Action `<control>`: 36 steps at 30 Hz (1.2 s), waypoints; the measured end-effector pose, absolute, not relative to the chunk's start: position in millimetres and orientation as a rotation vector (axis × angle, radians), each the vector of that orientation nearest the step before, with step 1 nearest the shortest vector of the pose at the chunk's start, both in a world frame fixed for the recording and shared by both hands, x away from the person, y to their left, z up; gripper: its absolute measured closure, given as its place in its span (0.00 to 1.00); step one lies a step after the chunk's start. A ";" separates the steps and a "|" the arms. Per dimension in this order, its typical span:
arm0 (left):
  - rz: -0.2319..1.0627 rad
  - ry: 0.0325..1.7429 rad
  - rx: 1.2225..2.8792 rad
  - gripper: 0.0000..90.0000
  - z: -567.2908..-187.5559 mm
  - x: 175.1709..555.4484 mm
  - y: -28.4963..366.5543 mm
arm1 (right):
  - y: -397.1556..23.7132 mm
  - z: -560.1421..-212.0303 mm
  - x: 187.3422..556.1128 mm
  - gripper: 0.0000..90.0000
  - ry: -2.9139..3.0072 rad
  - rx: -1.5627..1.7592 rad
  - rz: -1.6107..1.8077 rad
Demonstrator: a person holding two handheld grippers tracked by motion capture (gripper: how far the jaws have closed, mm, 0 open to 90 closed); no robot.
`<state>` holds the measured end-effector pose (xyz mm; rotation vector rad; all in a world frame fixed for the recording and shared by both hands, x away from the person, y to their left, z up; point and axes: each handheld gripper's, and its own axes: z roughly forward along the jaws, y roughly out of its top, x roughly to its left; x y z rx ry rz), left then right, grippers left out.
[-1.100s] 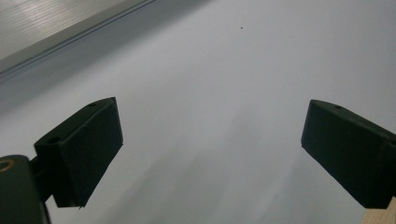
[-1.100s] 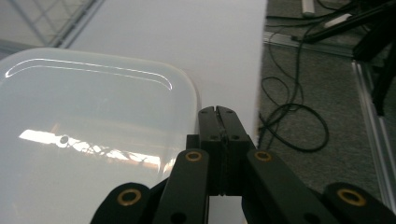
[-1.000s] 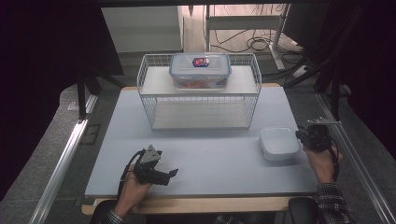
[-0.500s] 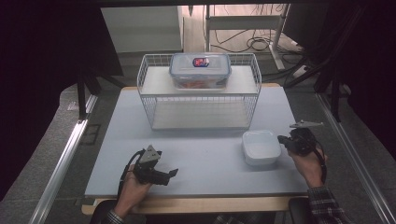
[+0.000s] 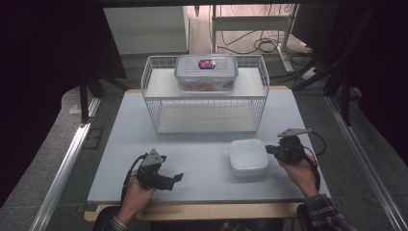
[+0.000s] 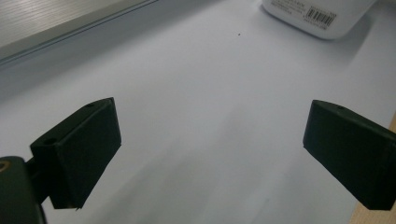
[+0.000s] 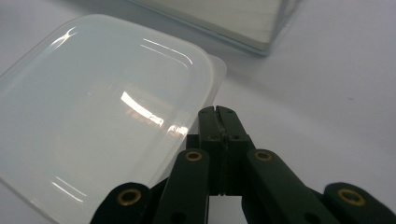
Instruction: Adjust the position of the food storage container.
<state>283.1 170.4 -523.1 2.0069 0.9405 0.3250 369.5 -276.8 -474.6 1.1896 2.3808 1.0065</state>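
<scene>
A white lidded plastic container (image 5: 248,156) lies flat on the pale table (image 5: 192,149), front right of centre. My right gripper (image 5: 268,150) is shut, and its tips rest against the container's right edge. In the right gripper view the closed jaws (image 7: 217,111) meet the rim of the glossy lid (image 7: 102,116), with nothing visible between them. My left gripper (image 5: 175,180) rests low at the front left, open, pointing right. Bare table lies between its wide-apart jaws (image 6: 212,126), and the container (image 6: 317,16) sits farther off.
A white wire rack (image 5: 207,108) stands at the back middle of the table. On top of it sits a clear box with a blue-rimmed lid (image 5: 206,72). The rack's lower shelf edge (image 7: 243,23) lies just beyond the container. Dark floor and cables surround the table.
The right hand has moved left across the table, and the white container has slid left with it. The left hand and its gripper have stayed put.
</scene>
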 end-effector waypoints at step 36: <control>0.326 0.947 2.071 0.07 -521.5 282.3 170.0 | -195.2 -477.1 332.3 0.80 2.542 0.879 1.149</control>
